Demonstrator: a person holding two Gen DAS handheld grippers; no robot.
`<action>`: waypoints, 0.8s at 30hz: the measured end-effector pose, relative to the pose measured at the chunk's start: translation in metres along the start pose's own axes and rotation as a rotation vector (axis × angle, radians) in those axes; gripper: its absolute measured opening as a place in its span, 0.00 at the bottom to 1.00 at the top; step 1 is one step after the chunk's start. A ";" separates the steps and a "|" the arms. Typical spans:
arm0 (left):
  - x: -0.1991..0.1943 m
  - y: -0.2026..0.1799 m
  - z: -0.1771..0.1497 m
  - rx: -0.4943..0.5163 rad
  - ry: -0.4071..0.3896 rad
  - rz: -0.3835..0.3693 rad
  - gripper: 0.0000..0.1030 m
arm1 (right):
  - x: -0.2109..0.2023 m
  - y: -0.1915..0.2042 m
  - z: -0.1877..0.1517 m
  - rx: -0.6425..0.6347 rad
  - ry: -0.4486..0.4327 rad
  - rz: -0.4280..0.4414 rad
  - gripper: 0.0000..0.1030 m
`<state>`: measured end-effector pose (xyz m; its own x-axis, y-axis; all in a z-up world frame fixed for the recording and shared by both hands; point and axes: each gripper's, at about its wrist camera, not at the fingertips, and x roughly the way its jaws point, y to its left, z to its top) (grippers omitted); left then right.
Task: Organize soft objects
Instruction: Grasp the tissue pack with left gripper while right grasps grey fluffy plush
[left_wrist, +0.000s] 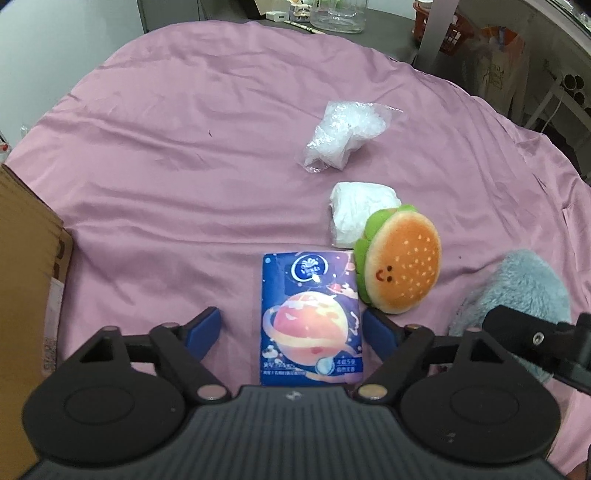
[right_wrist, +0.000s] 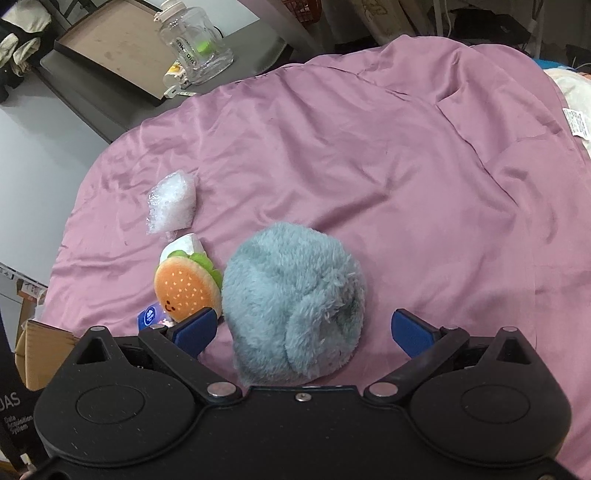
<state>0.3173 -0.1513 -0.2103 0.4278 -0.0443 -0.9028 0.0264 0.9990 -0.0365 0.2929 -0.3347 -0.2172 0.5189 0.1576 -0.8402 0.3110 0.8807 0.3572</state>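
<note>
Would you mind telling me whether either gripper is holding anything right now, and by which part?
Nothing is held. The left gripper is open around the tissue pack, and the right gripper is open around the blue plush; neither has closed.

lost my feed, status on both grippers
Left gripper open around tissue pack. Right gripper open around blue plush. Burger plush touches pack.
</note>
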 end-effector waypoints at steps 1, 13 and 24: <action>-0.001 0.002 0.000 -0.007 -0.004 0.001 0.69 | 0.000 0.001 0.000 -0.003 -0.002 0.001 0.99; -0.025 0.026 0.002 -0.039 -0.020 -0.031 0.49 | 0.000 0.010 -0.007 -0.077 0.009 -0.011 0.62; -0.068 0.030 -0.008 -0.024 -0.060 -0.043 0.49 | -0.023 0.015 -0.016 -0.094 -0.046 0.015 0.39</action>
<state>0.2821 -0.1187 -0.1533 0.4800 -0.0870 -0.8729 0.0248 0.9960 -0.0856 0.2725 -0.3185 -0.1988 0.5595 0.1525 -0.8147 0.2276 0.9169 0.3280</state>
